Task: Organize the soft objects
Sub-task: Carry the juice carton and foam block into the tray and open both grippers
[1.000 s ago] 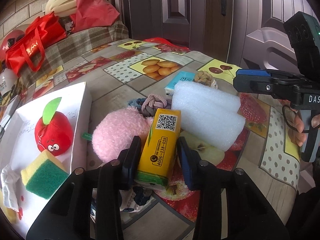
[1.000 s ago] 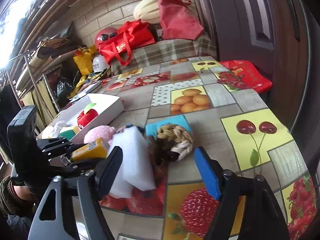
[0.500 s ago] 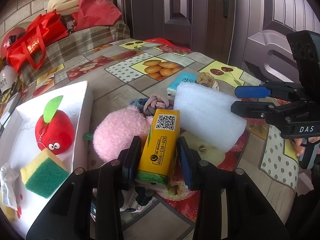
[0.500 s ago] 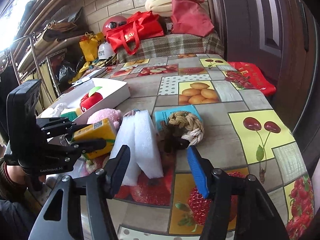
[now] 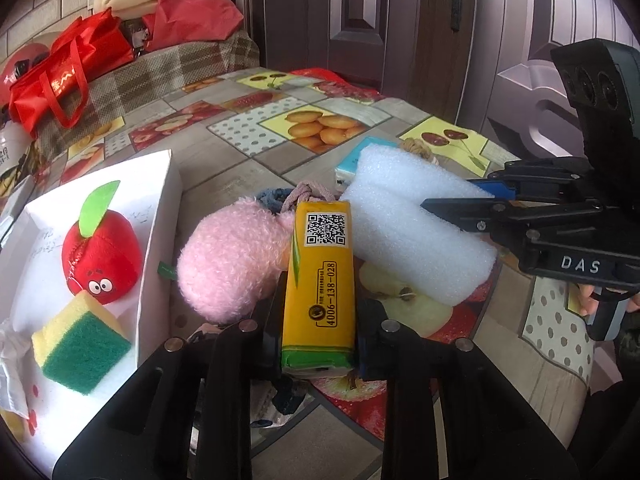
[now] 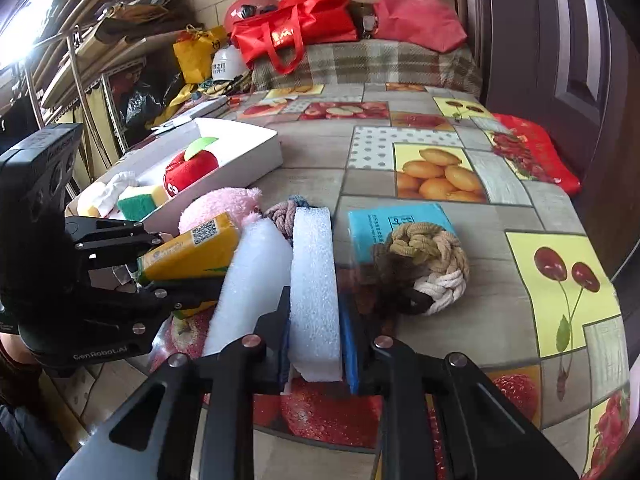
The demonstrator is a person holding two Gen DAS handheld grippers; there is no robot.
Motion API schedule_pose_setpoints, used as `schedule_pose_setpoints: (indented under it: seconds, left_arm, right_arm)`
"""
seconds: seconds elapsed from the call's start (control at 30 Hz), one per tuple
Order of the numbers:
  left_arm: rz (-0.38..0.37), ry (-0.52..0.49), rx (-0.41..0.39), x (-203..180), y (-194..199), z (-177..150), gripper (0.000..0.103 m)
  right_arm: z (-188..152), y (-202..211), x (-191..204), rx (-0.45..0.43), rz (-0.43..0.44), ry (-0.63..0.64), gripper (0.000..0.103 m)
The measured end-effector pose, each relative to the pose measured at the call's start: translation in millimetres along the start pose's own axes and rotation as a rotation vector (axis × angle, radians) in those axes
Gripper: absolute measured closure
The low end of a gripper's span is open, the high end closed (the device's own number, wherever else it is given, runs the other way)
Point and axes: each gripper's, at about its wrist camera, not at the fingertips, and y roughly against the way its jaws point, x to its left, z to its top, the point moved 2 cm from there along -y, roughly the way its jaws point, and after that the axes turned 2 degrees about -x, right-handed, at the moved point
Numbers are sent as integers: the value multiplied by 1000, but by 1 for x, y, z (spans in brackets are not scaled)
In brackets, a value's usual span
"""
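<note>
The left tongs (image 5: pixel 318 344) are clamped on a yellow tissue pack (image 5: pixel 320 280), its printed face with a square code pointing up and away from the camera. The right tongs (image 6: pixel 316 344) have just been closing and now pinch one flap of a folded white foam sheet (image 6: pixel 312 280); the other flap (image 6: pixel 252 280) bulges free beside the near finger and leans against the yellow pack. Both things sit low over a counter (image 6: pixel 500 320) covered with a fruit-patterned cloth. Just left of the yellow pack lies a fluffy pink plush (image 5: pixel 232 260), touching it, and behind the pack a knot of grey and pink cloth rings (image 5: pixel 304 196) peeks out. To the right of the foam, a braided rope ring (image 6: pixel 428 264) in tan, brown and white rests partly on a flat teal packet (image 6: pixel 396 220). Further left stands a shallow white box (image 5: pixel 160 216) holding a red apple plush (image 5: pixel 102 256) with a green leaf, a yellow-and-green sponge (image 5: pixel 80 348) and a crumpled white cloth (image 5: pixel 12 360). At the far end, a plaid-covered surface carries red bags (image 6: pixel 296 32).
</note>
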Motion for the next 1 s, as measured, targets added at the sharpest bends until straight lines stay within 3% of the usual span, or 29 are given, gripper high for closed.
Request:
schedule_pose_setpoints:
  seconds: [0.07,0.2,0.33,1.0]
  left_arm:
    - [12,-7,-60,-1,12,0,80]
    - [44,-12,-226,-4,44,-3,80]
    - [93,12,-347,0,70,-9,80]
    - [188,103,-371,43,105,-33,79]
  right_arm:
    - [0,15,-7,-77,-11,-42,83]
    - [-5,58,-10,-329,31,-117,83]
    - [-8,76,12,-452,35,-89,83]
    - [4,55,74,-426,70,14,83]
